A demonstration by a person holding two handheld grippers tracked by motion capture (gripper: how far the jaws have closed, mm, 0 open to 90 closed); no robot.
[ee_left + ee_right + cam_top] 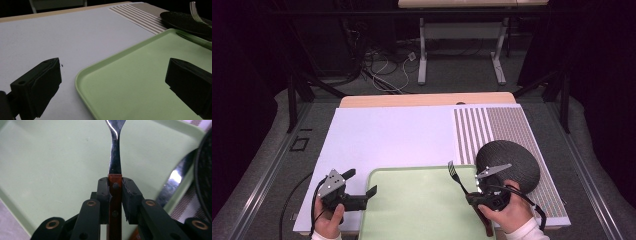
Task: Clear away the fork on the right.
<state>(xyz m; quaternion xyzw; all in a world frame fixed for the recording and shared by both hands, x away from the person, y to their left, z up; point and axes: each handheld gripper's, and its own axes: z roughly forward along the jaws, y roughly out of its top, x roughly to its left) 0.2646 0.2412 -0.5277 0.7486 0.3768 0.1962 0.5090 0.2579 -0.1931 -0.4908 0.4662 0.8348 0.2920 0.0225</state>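
Clamping fork [115, 157] by wooden handle, right tongs [115, 192] over green tray [412, 220]; left tongs [112, 82] wide open, empty.

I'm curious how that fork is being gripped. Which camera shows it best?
The right gripper view: the fork's wooden handle sits clamped between the right gripper's jaws. The high view shows it whole but small; the left gripper view catches its tines.

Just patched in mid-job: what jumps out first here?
The fork, clamped by its wooden handle in the right tongs, tines up over the green tray at the table's near edge. Right of it lies a dark round plate on the striped mat. The left tongs gape open at the tray's left rim.
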